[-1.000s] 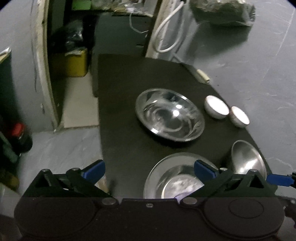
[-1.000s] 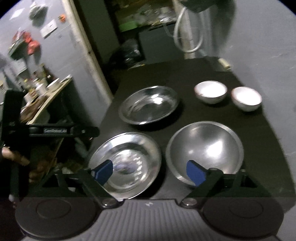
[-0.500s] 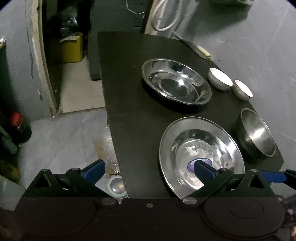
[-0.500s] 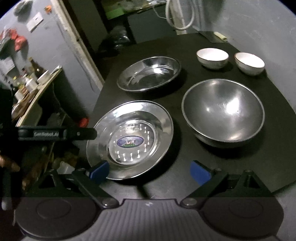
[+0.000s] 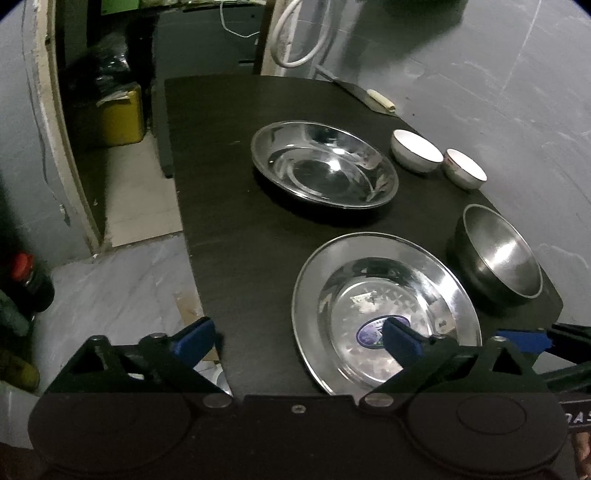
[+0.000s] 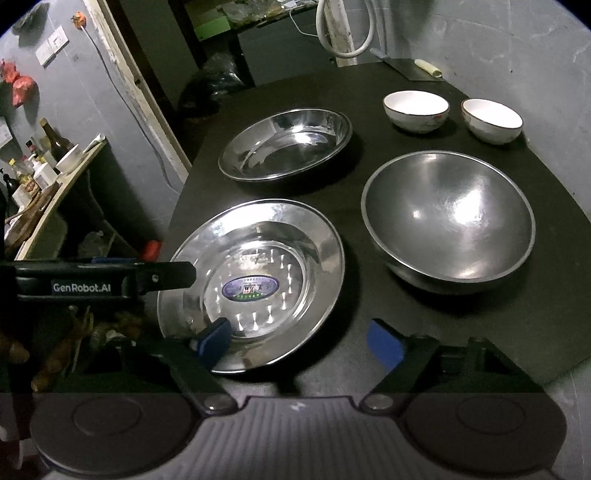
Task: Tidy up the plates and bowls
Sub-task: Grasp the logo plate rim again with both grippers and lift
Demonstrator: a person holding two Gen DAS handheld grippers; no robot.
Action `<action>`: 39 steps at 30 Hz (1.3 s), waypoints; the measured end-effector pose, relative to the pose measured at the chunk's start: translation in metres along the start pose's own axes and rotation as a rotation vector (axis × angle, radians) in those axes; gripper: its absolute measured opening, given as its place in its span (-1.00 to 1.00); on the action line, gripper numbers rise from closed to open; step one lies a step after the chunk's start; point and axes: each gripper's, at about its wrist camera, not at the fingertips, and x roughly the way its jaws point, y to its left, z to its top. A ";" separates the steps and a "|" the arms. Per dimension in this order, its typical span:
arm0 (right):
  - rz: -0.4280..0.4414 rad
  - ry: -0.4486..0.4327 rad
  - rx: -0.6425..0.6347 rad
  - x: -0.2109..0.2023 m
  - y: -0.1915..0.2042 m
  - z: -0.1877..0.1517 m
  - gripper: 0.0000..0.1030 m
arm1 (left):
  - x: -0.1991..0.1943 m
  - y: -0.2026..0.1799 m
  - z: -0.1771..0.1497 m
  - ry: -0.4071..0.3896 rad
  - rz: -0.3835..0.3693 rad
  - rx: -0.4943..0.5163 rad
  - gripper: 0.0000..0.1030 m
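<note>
Both grippers have dropped closer since earlier. Left gripper (image 5: 299,338) gapes empty beside the table edge; right gripper (image 6: 299,341) gapes empty over the flat steel plate (image 6: 251,284). Deep plate (image 6: 284,144), steel bowl (image 6: 448,218), two white bowls (image 6: 415,109) lie beyond. Approach stage; next likely pinching the plate's rim.

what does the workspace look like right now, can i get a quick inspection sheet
surface: black table, dry, no spills seen
job's things: flat steel plate near front edge; deep steel plate behind it; steel bowl to the right; two white bowls at the back, all apart, none stacked
clutter: knife at far corner
grippers: left hand-held gripper open, empty; right hand-held gripper open, empty
cables: white hose looped behind table
surroundings: grey walls; shelf of bottles to the left
</note>
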 end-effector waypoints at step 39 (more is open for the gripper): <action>0.100 -0.048 -0.169 0.004 0.012 0.050 -0.23 | -0.013 0.016 0.025 -0.082 -0.031 -0.108 -0.42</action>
